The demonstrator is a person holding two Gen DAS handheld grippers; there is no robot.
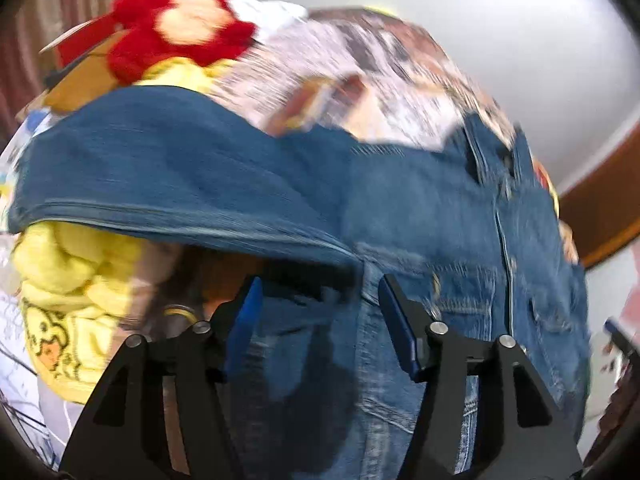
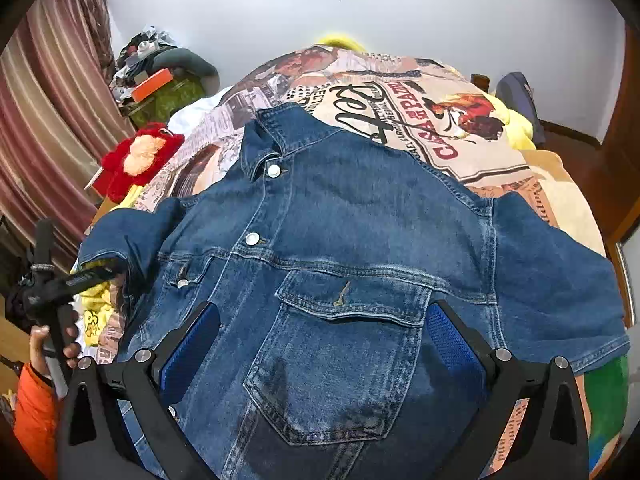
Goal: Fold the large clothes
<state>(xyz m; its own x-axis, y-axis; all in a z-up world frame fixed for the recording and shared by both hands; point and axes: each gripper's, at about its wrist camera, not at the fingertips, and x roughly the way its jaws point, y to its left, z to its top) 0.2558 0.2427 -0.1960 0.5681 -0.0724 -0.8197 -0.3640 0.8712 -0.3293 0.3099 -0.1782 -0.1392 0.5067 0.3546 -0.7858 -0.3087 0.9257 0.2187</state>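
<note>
Denim jacket (image 2: 340, 248) lies front-up on the bed (image 2: 440, 120), collar at 12 o'clock. Left tool (image 1: 320, 320) and right tool (image 2: 324, 340) both stand open, gripping nothing. Heavy, stiff-seamed cloth; best taken at sleeve (image 1: 160, 184) hems or shoulder seams.

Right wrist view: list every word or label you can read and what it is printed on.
"CASA" in red letters, upside down, on the printed bedspread.
Large black script beginning "Ret", upside down, on the same bedspread; the rest is unclear.
Smaller curved lettering beside "CASA" and the newspaper-style print: too small to read.
Strap on the left gripper's handle: lettering too blurred.
Denim jacket: no readable text.
Left wrist view: too blurred throughout.
</note>
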